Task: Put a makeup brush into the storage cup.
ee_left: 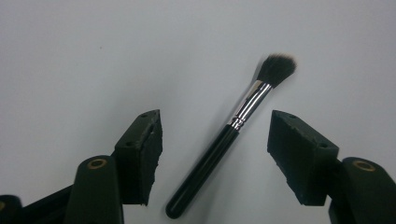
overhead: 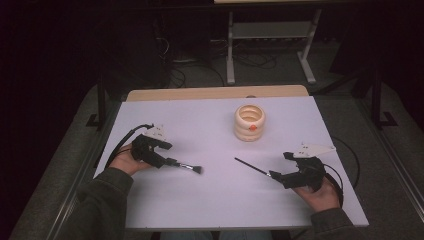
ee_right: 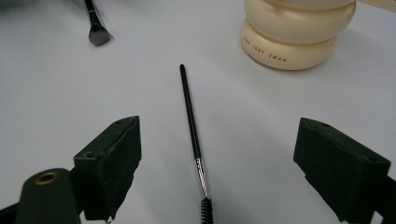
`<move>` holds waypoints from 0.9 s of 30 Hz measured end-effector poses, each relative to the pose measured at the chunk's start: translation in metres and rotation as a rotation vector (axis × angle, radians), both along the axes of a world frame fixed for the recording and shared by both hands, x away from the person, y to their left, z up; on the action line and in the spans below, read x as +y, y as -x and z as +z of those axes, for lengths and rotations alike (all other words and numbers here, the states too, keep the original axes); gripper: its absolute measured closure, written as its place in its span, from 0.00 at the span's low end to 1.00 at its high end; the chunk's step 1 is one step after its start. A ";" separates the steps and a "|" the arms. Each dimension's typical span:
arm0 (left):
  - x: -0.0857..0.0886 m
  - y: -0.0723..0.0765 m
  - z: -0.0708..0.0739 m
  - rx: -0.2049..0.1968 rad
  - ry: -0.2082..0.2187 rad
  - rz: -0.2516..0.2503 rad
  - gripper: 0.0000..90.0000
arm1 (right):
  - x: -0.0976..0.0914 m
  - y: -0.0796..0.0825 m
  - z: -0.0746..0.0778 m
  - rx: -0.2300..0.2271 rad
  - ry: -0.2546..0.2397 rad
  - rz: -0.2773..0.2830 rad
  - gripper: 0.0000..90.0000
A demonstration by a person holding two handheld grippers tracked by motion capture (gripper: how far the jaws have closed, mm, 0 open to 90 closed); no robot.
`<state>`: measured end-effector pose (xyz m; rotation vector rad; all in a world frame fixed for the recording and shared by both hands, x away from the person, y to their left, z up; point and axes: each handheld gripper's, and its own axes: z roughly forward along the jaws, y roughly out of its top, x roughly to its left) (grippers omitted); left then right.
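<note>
Left gripper (ee_left: 215,158) straddles the powder brush (ee_left: 233,126), unclamped, for pickup; right gripper (ee_right: 217,172) gapes wide around the spoolie wand (ee_right: 191,126), both flat on the counter (overhead: 215,200).

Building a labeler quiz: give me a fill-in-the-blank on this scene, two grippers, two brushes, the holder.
1. The left gripper has the ____ brush lying between its open jaws.
2. The spoolie between the right gripper's jaws points its ____ end toward the camera.
3. The cream holder carries an ____ dot on its side.
4. Both brushes lie flat on the ____ table.

Missing words: powder; bristle; orange; white
</note>
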<state>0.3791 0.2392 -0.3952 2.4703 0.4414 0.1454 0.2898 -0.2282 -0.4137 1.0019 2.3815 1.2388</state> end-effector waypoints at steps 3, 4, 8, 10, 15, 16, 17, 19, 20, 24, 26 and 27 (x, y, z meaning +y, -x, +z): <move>-0.003 -0.004 -0.005 0.018 -0.023 -0.016 0.43 | -0.001 -0.001 0.000 0.006 0.002 -0.001 0.16; -0.004 -0.005 -0.007 0.026 -0.035 -0.021 0.45 | -0.001 -0.001 0.000 0.006 0.001 0.001 0.16; -0.010 -0.009 -0.014 0.044 -0.063 -0.058 0.50 | -0.002 0.000 0.000 0.001 -0.010 0.000 0.16; -0.012 -0.010 -0.017 0.036 -0.076 -0.077 0.52 | -0.002 -0.001 0.000 0.005 -0.010 -0.001 0.16; -0.015 -0.012 -0.024 0.050 -0.109 -0.110 0.59 | -0.001 -0.001 -0.001 0.010 -0.004 0.009 0.16; -0.016 -0.012 -0.025 0.050 -0.118 -0.124 0.60 | -0.001 -0.001 0.000 0.010 -0.004 0.009 0.16; -0.016 -0.012 -0.025 0.050 -0.118 -0.124 0.62 | -0.001 -0.001 0.000 0.008 -0.004 0.009 0.16; -0.017 -0.013 -0.027 0.062 -0.134 -0.140 0.64 | -0.002 -0.002 -0.001 0.012 -0.011 0.011 0.16; -0.017 -0.013 -0.027 0.062 -0.134 -0.140 0.64 | -0.002 -0.002 -0.001 0.012 -0.011 0.011 0.16; -0.018 -0.014 -0.027 0.070 -0.128 -0.155 0.67 | 0.000 0.000 0.000 0.013 -0.002 0.013 0.16; -0.019 -0.014 -0.028 0.081 -0.131 -0.159 0.70 | 0.000 0.000 0.000 0.012 -0.007 0.015 0.16; -0.020 -0.014 -0.030 0.079 -0.142 -0.167 0.70 | 0.000 0.000 0.000 0.013 -0.008 0.015 0.16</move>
